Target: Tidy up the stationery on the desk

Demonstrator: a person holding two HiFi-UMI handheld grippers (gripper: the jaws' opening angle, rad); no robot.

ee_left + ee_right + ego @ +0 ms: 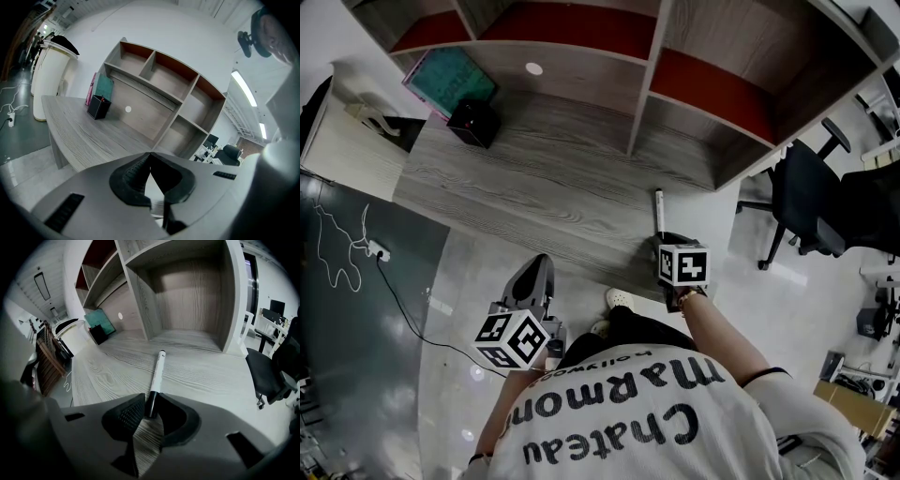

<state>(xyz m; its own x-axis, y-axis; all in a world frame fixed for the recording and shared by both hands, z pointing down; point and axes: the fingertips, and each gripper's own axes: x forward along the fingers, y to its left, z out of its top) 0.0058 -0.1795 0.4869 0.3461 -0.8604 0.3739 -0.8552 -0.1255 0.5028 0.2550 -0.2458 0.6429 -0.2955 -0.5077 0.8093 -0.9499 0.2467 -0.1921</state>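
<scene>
Now, desk (534, 187): a wide grey woodgrain top, mostly bare. The work sits close to its near right edge, so anything that skids here may roll off onto the floor.
Shelf unit (694, 84): open compartments stand along the back. A long marker carried level could knock an upright on the way across.
Left gripper (150, 154): jaws closed tip to tip with nothing between them. It hangs off the near edge, well apart from the marker, so it is in no position to catch a slip.
Right gripper (151, 404): tilted down at the desk, its jaws pinch the marker's dark end at their very tips. A hold that shallow and that far off centre will likely let the marker pivot or droop when lifted.
Black holder (472, 122): stands at the far left back, just beside a teal book. It looks like the likely destination. The carry is long, and a sagging marker may miss the small mouth.
Marker (157, 373): lies flat on the desk, its white barrel pointing away towards the shelves. It is round and smooth, so uneven pressure could squirt it out of the jaws.
</scene>
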